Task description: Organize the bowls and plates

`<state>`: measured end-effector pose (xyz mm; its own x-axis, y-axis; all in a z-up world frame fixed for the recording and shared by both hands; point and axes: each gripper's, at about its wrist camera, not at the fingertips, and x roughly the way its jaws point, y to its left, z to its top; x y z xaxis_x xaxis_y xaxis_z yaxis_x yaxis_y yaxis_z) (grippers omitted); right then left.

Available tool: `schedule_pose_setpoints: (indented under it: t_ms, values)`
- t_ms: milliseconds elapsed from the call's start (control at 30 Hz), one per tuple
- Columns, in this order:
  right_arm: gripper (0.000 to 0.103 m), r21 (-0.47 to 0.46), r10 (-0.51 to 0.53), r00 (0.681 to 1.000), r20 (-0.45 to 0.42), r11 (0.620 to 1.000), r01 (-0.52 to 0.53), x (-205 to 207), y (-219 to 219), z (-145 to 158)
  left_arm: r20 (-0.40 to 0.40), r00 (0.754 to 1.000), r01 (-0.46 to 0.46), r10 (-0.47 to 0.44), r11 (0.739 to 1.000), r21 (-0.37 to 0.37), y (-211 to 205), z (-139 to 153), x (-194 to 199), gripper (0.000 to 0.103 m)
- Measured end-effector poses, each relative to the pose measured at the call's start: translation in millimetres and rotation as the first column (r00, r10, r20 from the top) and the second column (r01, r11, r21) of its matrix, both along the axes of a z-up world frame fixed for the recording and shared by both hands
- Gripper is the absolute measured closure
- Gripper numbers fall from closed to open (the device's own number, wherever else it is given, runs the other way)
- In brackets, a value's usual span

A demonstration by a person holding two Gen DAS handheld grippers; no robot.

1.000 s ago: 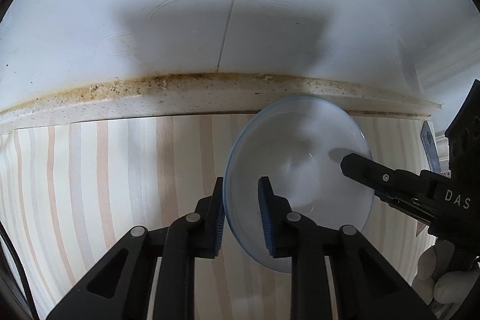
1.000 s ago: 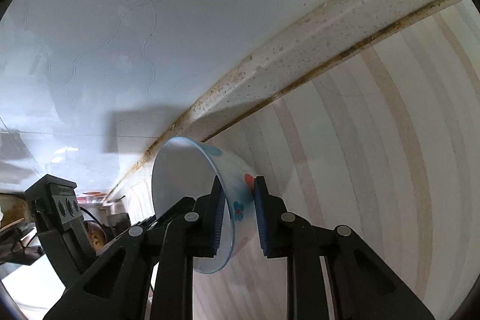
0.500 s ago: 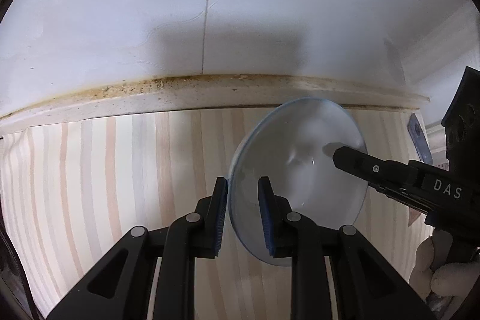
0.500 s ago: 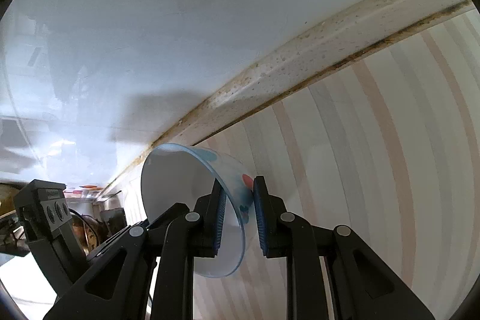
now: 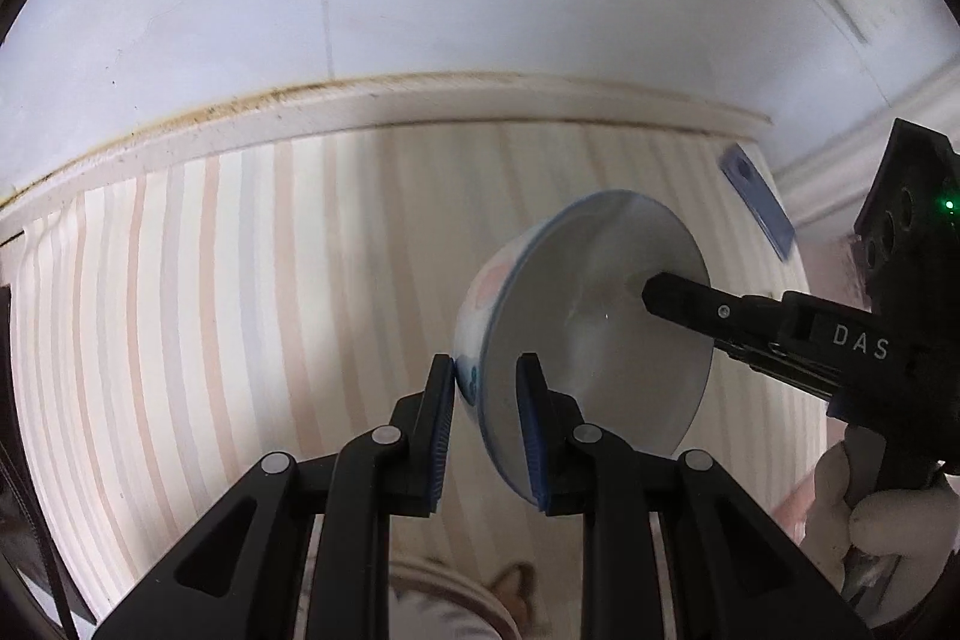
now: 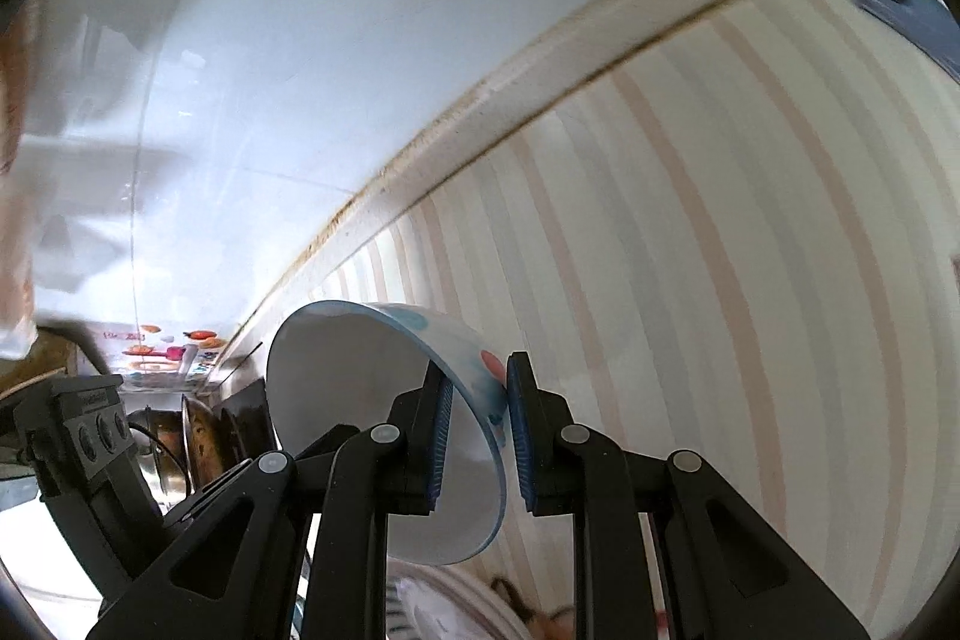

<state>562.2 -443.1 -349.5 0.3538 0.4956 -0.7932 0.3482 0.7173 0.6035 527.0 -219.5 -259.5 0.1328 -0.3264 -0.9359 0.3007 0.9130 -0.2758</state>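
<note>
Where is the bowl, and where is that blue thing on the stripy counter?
bowl [image 5: 600, 334], left wrist view, on its white inside.
bowl [image 6: 354, 388], right wrist view, on its white inside.
blue thing [image 6: 900, 10], right wrist view, on its flat top.

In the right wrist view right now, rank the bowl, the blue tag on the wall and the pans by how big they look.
1. The bowl, clamped in the right gripper close to the camera, so nearness inflates it.
2. The pans.
3. The blue tag; close to the pans, ranking unsure.
</note>
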Motion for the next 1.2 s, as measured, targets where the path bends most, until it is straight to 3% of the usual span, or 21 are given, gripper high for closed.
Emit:
schedule_pose_setpoints:
  t_ms: [433,700,933,1200]
  values:
    - [0.083,-0.031,-0.09,0.995,-0.033,0.996,0.089,-145.9,-43.9,46.4,-0.029,0.986,0.161,-0.162,0.986,-0.037,-39.5,20.2,-94.0,0.084]
    - [0.083,-0.051,-0.112,0.989,-0.099,0.993,0.107,-217.7,-53.6,37.7,-0.05,0.973,0.223,-0.225,0.974,-0.036,-58.1,15.5,-129.0,0.084]
    - [0.083,-0.049,-0.118,0.984,-0.13,0.992,0.113,-237.0,-49.1,14.3,-0.073,0.968,0.239,-0.238,0.971,0.008,-61.2,1.2,-142.6,0.084]
    - [0.083,-0.09,-0.104,0.988,-0.117,0.991,0.094,-230.0,-38.3,11.0,-0.07,0.968,0.247,-0.243,0.967,0.06,-61.9,-14.3,-147.2,0.084]
